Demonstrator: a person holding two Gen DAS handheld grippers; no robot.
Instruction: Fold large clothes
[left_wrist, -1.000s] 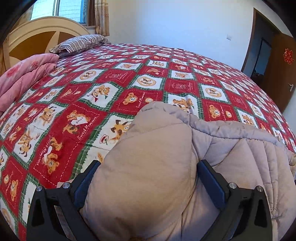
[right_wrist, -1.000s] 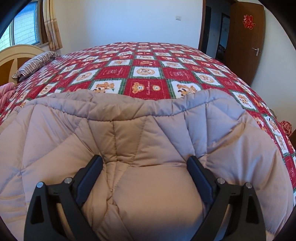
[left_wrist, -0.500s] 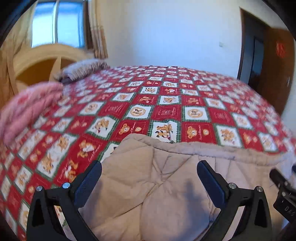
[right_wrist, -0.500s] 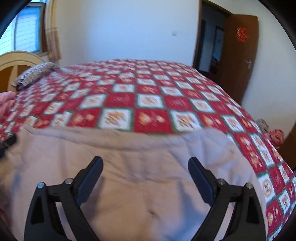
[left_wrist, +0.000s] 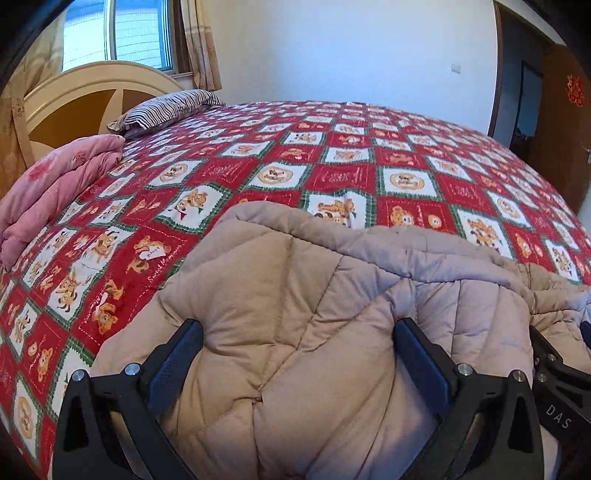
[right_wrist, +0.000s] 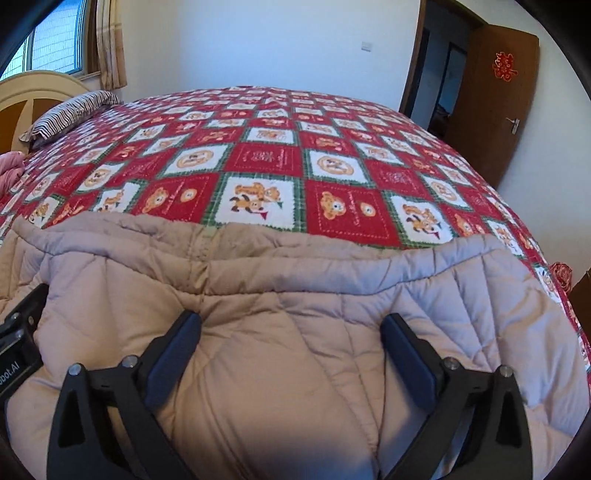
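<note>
Padded beige coat (left_wrist: 295, 332) lies on the near edge of the bed (left_wrist: 332, 177), partly folded. Your left gripper (left_wrist: 299, 354) stands wide, coat bulging between its fingers. Right gripper (right_wrist: 291, 343) is opening, coat between its jaws. Likely step: fold set down; next, regrip an edge.

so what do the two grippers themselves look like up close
Both match. The left gripper and right gripper have matte black angular frames with triangular cut-outs, silver round bolt heads, and dark blue textured pads on the fingers. White lettering marks each gripper's side, seen from the other's camera. No cables or sleeves show.
</note>
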